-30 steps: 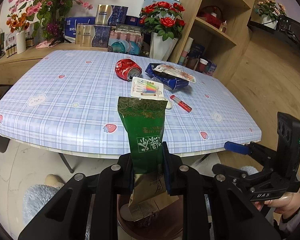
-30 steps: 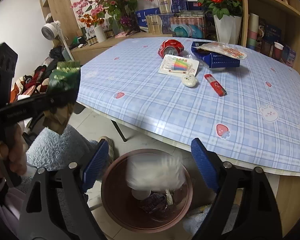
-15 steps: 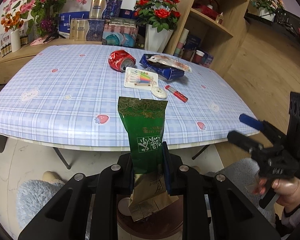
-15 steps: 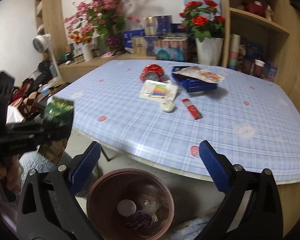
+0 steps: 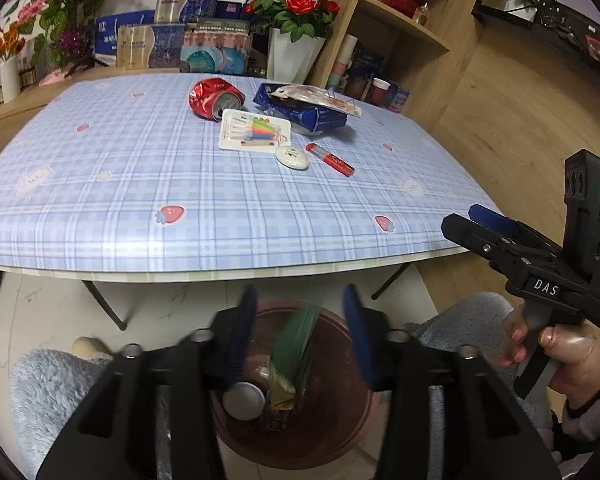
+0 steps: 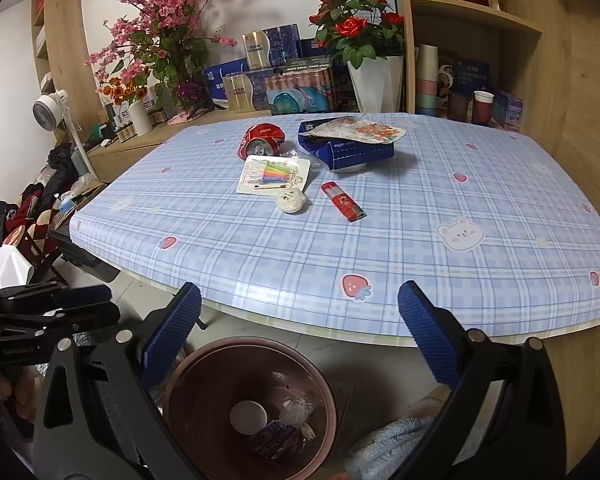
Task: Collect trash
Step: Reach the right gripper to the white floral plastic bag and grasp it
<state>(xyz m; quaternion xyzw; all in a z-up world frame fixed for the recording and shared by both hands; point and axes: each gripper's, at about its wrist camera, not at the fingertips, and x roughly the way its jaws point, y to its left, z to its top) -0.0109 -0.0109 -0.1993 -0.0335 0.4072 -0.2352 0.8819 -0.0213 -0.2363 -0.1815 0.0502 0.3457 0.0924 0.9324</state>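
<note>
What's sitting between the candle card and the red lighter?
A small round white packet, seen in the right wrist view, between the candle card and the red lighter.

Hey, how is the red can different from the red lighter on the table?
The red can is crushed and dented, with its silver open end facing the camera; the red lighter looks intact. The can is bulkier and rounder, the lighter slim and flat. The can lies at the far side, touching the white card of colored picks; the lighter lies nearer, apart from everything. Both are red and lie on their sides.

Near table point(image 6: 400, 264) half bare, litter crowds the far middle, bin point(image 6: 188, 380) mouth unobstructed below
</note>
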